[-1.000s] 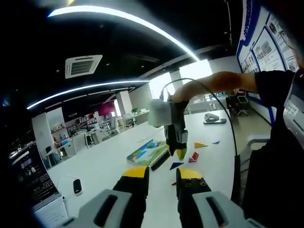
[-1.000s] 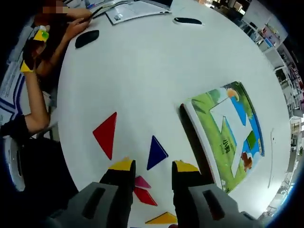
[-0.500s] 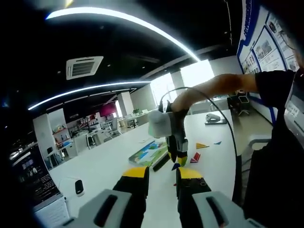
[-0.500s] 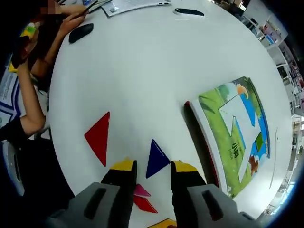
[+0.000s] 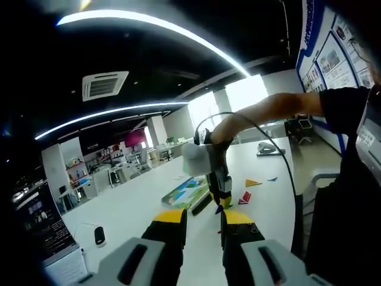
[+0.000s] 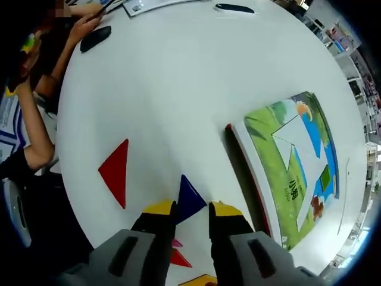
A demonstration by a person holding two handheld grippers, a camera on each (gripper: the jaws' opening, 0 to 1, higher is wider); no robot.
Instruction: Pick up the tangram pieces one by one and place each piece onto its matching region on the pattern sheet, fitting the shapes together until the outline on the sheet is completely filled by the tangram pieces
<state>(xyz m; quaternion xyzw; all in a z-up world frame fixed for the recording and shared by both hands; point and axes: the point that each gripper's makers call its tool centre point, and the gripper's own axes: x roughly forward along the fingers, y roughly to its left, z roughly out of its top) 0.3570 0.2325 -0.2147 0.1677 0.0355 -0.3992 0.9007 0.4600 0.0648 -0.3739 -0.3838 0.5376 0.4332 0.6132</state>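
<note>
While the right tool (image 6: 191, 208) is lowered over the white bench (image 6: 178, 89), a large red triangle (image 6: 115, 171) is seen at the left of the right gripper view, lying flat and well apart from the pattern sheet. Just right of it, a blue triangle (image 6: 189, 198) is seen between the yellow tips of the right tool, whose jaws are drawn close against the piece's two sides; the piece lies on the bench surface. Below it, partly hidden by the tool, a pink piece (image 6: 177, 243), a smaller red triangle (image 6: 178, 258) and a yellow piece (image 6: 199, 280) are found near the bench edge. Farther right, the pattern sheet (image 6: 292, 173) is laid flat, with a white outline on a green and blue picture, and no piece is seen on that outline. At the far side of the bench a dark computer mouse (image 6: 95, 38) and another person's hand (image 6: 83, 24) are seen.

In the left gripper view, the left tool (image 5: 204, 215) is held above the bench with its jaws spread and nothing between them. Beyond it, the right tool (image 5: 219, 205) is seen pointing down at the bench beside the pattern sheet (image 5: 186, 192), with a red piece (image 5: 243, 196) and a yellow triangle (image 5: 251, 182) lying to its right.
</note>
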